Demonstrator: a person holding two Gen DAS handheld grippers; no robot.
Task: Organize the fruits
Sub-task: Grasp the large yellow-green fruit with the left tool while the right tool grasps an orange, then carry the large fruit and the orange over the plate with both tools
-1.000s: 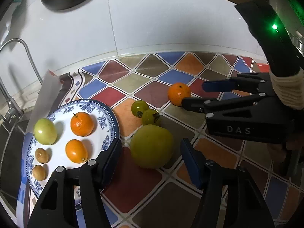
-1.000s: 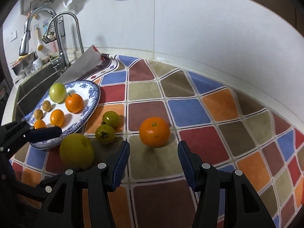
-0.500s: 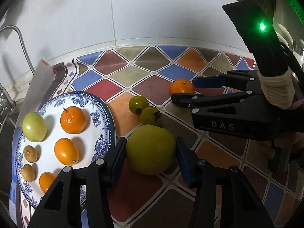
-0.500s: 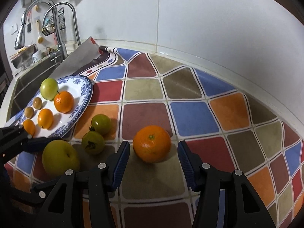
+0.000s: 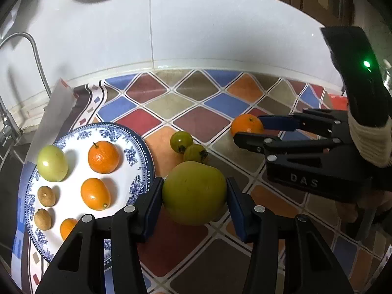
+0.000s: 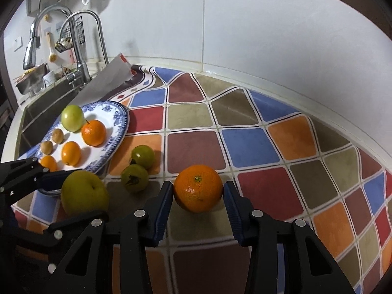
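Note:
A big yellow-green apple (image 5: 194, 192) lies on the colourful tiled mat between the pads of my left gripper (image 5: 193, 196), which touch its sides. It also shows in the right wrist view (image 6: 83, 192). An orange tangerine (image 6: 198, 187) sits between the pads of my right gripper (image 6: 198, 196), which have closed onto it; it also shows in the left wrist view (image 5: 247, 127). Two small green tomatoes (image 5: 188, 147) lie between them. A blue-and-white plate (image 5: 137, 147) at the left holds several fruits.
A sink with taps (image 6: 78, 46) lies left of the plate (image 6: 120, 120). A white tiled wall (image 5: 220, 24) backs the counter. A folded white paper (image 5: 54, 107) stands behind the plate. The mat (image 6: 269, 147) stretches to the right.
Both grippers moved forward and narrowed: the left one came around the apple and closed to its sides, the right one came around the tangerine and closed to its sides.

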